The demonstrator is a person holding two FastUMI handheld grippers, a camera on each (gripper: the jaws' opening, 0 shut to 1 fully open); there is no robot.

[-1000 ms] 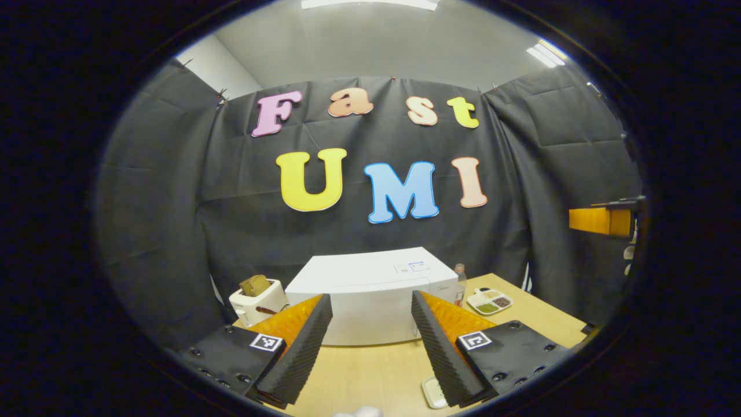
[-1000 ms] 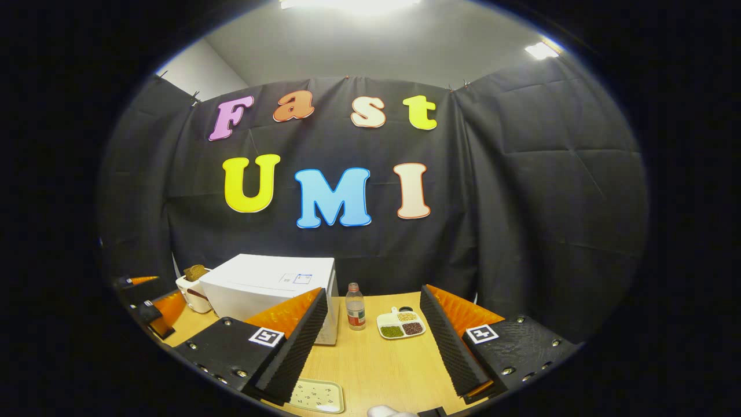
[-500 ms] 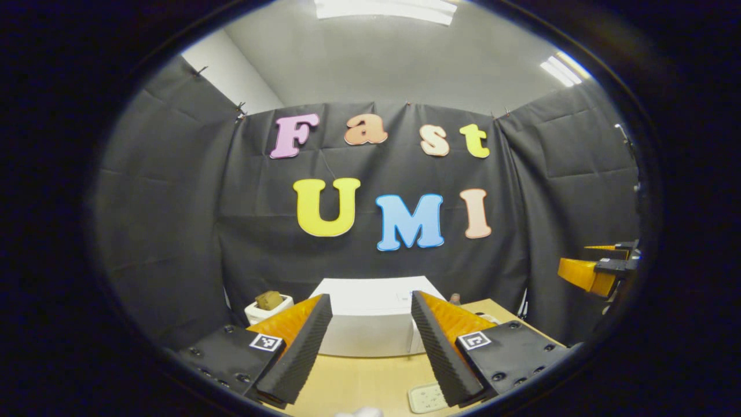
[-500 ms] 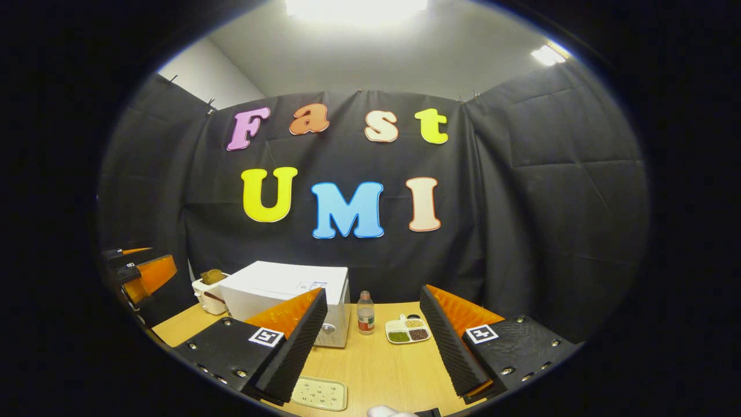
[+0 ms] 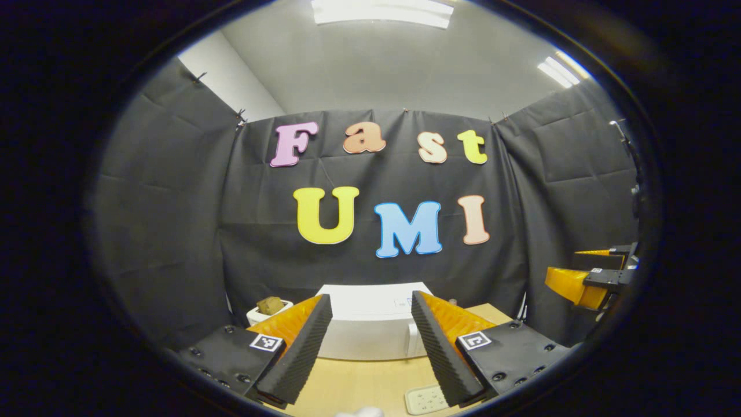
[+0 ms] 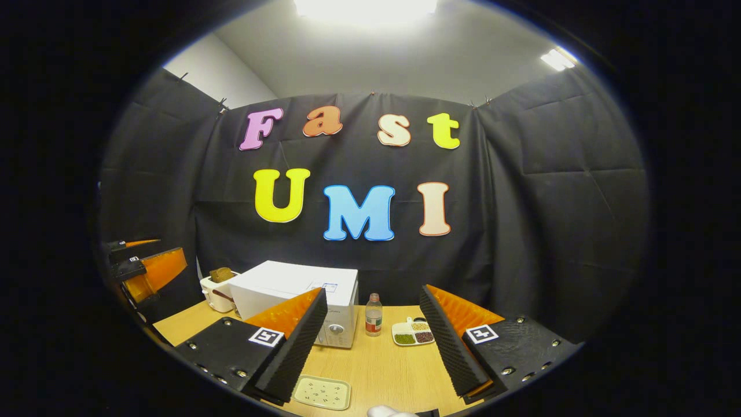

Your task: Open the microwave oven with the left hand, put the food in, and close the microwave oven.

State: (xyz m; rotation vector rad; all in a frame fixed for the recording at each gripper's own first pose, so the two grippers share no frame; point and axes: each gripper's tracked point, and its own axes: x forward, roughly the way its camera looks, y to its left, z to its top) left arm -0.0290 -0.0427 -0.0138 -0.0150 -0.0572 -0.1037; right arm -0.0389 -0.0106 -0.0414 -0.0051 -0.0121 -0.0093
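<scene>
One microwave [image 6: 301, 295]; one bottle [image 6: 373, 315]; two trays [image 6: 322, 392].

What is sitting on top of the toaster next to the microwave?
A brown slice of bread sticks up from the white toaster, left of the closed microwave. How deep the slice sits in the slot is hidden by the toaster body.

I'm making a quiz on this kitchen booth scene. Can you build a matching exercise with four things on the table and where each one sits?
Things:
1. toaster
2. bottle
3. divided dish
4. flat tray

Places:
A. just right of the microwave
B. near table edge, in front of the microwave
C. left of the microwave, bread in its slot
D. right of the bottle, holding green and brown fillings

Pairs: 1-C, 2-A, 3-D, 4-B
</scene>
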